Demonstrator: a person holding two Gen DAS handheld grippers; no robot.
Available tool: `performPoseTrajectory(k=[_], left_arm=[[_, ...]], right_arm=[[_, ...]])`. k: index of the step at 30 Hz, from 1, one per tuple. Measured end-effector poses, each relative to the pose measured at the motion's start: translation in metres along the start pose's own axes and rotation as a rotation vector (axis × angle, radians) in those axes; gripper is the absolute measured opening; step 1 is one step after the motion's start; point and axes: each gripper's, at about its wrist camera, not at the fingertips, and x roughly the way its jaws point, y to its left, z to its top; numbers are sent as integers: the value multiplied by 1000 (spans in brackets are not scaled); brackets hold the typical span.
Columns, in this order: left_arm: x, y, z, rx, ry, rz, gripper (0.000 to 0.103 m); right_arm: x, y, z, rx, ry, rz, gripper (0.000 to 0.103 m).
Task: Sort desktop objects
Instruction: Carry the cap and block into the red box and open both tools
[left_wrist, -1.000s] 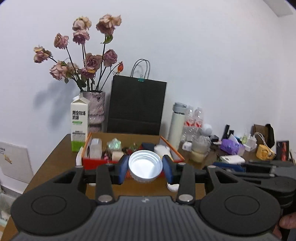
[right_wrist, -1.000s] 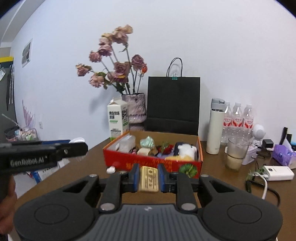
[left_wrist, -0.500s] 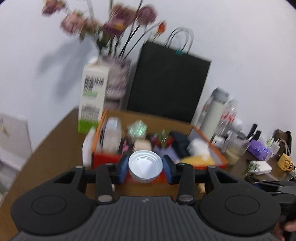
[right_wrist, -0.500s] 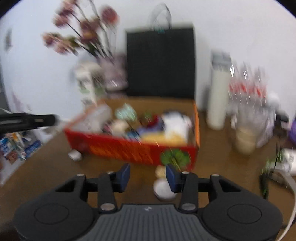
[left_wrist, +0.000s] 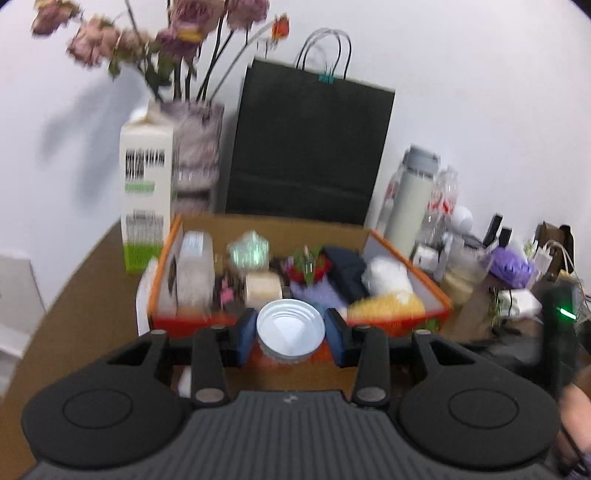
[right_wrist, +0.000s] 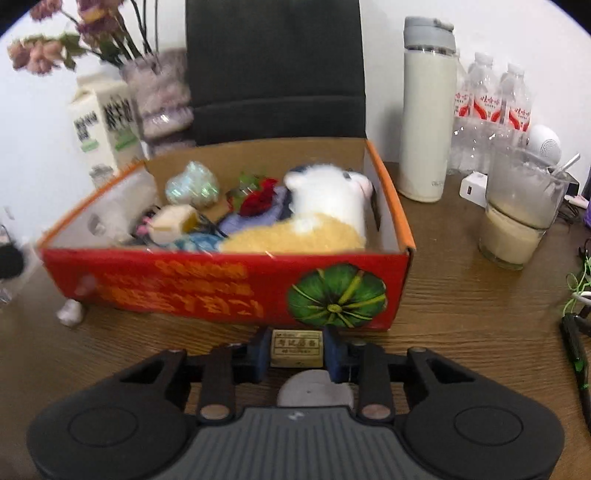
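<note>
My left gripper (left_wrist: 290, 334) is shut on a white round lid (left_wrist: 290, 332) and holds it just in front of the red cardboard box (left_wrist: 406, 325), over its near wall. The box (right_wrist: 221, 288) is filled with small items, among them a white and yellow plush toy (right_wrist: 317, 218). My right gripper (right_wrist: 295, 352) is low over the table in front of the box, its pads (right_wrist: 260, 356) on both sides of a small tan eraser block (right_wrist: 295, 349). A white round cap (right_wrist: 314, 391) lies on the table under that gripper.
A milk carton (left_wrist: 146, 199), a vase of dried roses (left_wrist: 195, 147) and a black paper bag (left_wrist: 306, 147) stand behind the box. A white flask (right_wrist: 426, 110), water bottles (right_wrist: 491, 110) and a glass of milky drink (right_wrist: 517, 221) stand to the right. A small white object (right_wrist: 70, 314) lies at the box's left corner.
My left gripper has carried the lid forward to the box. My right gripper let the tan eraser drop half a second ago and now sits low with its pads around it on the table.
</note>
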Motion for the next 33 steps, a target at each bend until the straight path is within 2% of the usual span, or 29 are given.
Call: performPoseTrajectory(k=[3,5,6,8,10,13,15,16,19,21,23,24,27,30,31,33], left_arm=[[16,7,36,13,-21,-37,41],[46,11,62,13,13,-76,41],[67,13,73,15,58,-102,41],[113,17,89,-28,158,-101,41],[155,14,93,-8,225,-64,41],[205,10,85,51,283,47,42],[226,14,78,70,330,65,42],[235,18,76,48,356,67,42],[229,28,82,-36,352,76,62],[214,28,91,-35,323,64,78],[195,26,102,9,281,73,81],[187,27,107,23,262,85,85],[165,33,119,39,231,126,94],[151,39,123,65,239,179,96],[142,41,120,74,240,208,96],[122,48,111,95,218,212,97]], right_arm=[[-45,17,18,-46,-111,90,29],[-55,22,46,-36,-145,141,29],[-50,24,62,-50,-144,151,29],[-19,28,93,-89,-89,146,29],[28,31,116,-142,17,111,29],[78,35,126,-178,116,66,29],[99,39,125,-178,174,71,29],[107,41,123,-184,187,63,29],[118,49,121,-219,204,-2,30],[112,47,127,-205,204,19,37],[99,39,137,-158,165,62,56],[94,33,143,-129,148,65,59],[79,18,159,-43,125,49,61],[64,8,166,10,123,51,62],[56,7,163,9,115,48,63],[33,8,154,-33,73,21,66]])
